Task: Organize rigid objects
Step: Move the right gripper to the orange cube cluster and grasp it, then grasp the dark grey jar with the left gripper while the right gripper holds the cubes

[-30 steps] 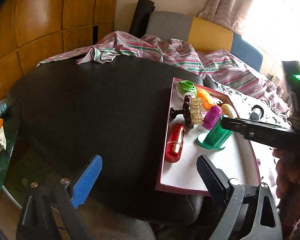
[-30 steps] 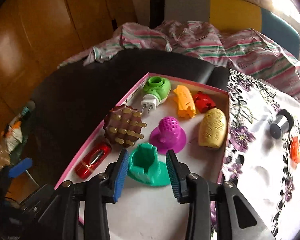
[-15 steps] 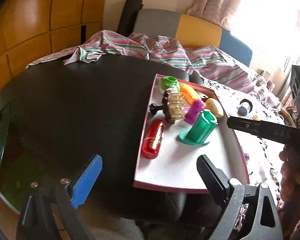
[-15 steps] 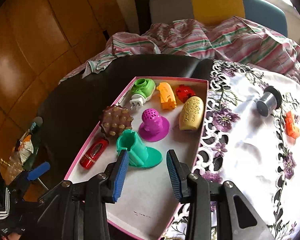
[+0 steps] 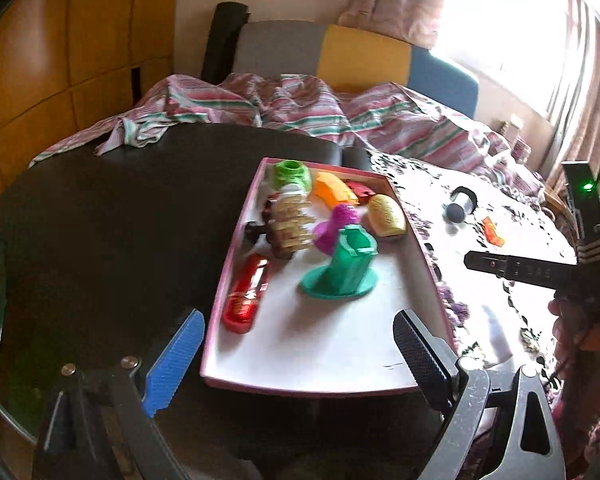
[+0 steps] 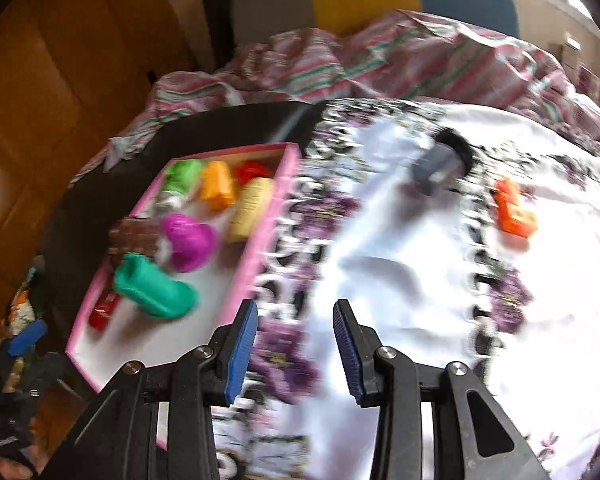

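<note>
Lying on floral cloth, orange block, small, angular.

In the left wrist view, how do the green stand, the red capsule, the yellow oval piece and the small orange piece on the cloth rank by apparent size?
Largest to smallest, as they look:
1. green stand
2. red capsule, nearly equal; it also lies nearer the camera, so unsure
3. yellow oval piece
4. small orange piece, clearly smallest, though farther away
</note>
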Motion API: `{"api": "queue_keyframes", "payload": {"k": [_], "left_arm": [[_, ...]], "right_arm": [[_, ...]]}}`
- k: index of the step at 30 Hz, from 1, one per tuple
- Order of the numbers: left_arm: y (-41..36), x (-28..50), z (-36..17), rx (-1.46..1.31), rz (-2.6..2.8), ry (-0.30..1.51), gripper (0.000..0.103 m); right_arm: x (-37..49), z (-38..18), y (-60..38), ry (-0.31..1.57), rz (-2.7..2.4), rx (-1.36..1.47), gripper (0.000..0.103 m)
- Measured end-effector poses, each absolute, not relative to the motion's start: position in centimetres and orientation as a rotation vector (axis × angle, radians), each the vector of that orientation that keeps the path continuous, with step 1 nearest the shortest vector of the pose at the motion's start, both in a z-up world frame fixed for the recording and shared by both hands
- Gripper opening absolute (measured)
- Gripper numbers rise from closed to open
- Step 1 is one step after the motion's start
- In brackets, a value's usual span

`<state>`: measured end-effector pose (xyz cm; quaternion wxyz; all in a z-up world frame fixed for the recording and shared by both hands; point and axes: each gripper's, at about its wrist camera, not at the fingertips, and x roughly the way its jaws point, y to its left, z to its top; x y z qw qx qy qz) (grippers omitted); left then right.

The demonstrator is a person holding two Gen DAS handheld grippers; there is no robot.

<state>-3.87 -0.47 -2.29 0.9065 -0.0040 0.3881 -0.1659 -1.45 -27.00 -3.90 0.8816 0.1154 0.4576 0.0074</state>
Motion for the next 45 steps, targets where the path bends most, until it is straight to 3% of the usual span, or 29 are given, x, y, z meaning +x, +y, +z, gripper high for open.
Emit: {"api": "queue_keyframes", "payload": {"k": [19, 25, 37, 40, 45], "left_arm": [[-8.3, -4.0, -0.8, 0.042, -0.462, 0.824, 0.096], [-10.6, -4.0, -0.9, 0.045, -0.479, 0.849, 0.096], [-17.5, -3.0, -0.7, 0.104, -0.527, 0.831, 0.096], [-19.4, -2.3, -0.5, 0.107, -0.531, 0.829, 0.096], [-22.9, -0.6, 0.3, 0.101, -0.537, 0.829, 0.096]], "right_arm": [[2.1, -4.0, -42.2, 0.937, -0.262, 0.141, 0.040], [4.8, -4.8, -46.8, 0.893, -0.275, 0.231, 0.050], [7.9, -8.8, -46.6, 1.022, -0.239, 0.184, 0.050], [7.7, -9.1, -47.1, 1.029, -0.228, 0.229, 0.041], [7.1, -8.7, -48.1, 1.064, -0.210, 0.331, 0.040]]}}
